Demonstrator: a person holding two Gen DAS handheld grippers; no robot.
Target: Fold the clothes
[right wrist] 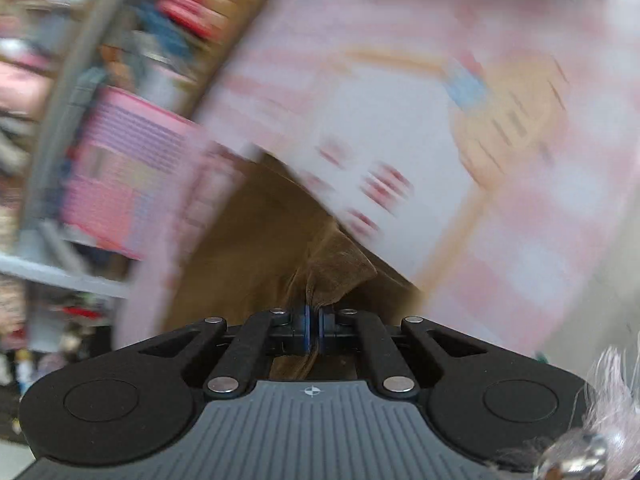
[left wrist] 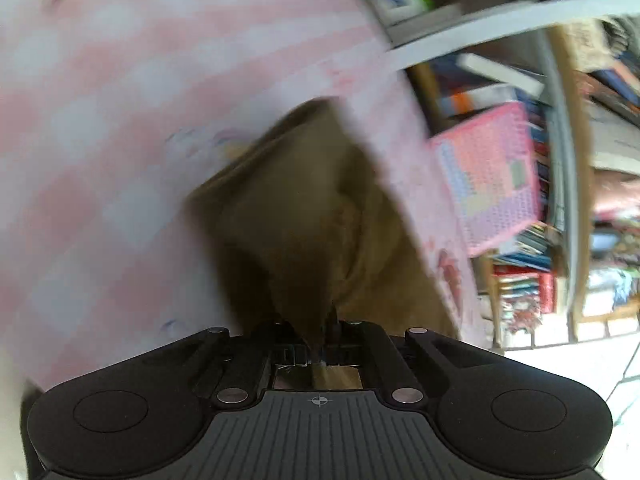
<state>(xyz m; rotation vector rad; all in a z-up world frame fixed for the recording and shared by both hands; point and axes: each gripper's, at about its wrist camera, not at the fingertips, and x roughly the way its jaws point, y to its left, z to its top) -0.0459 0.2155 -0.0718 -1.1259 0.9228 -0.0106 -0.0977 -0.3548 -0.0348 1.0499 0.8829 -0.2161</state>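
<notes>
Left gripper (left wrist: 320, 344) and right gripper (right wrist: 314, 330) both clamped on brown cloth (right wrist: 256, 240) over pink sheet (left wrist: 100, 120). Mid-fold probably; next, carrying gripped edges across evenly.

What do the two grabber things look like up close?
Both look alike. The left gripper and right gripper are black, with slanted bars joined by shiny silver pins, a round disc on each side, and a grey ribbed plate marked with a tiny crosshair. The right one's jaws have blue edges.
</notes>
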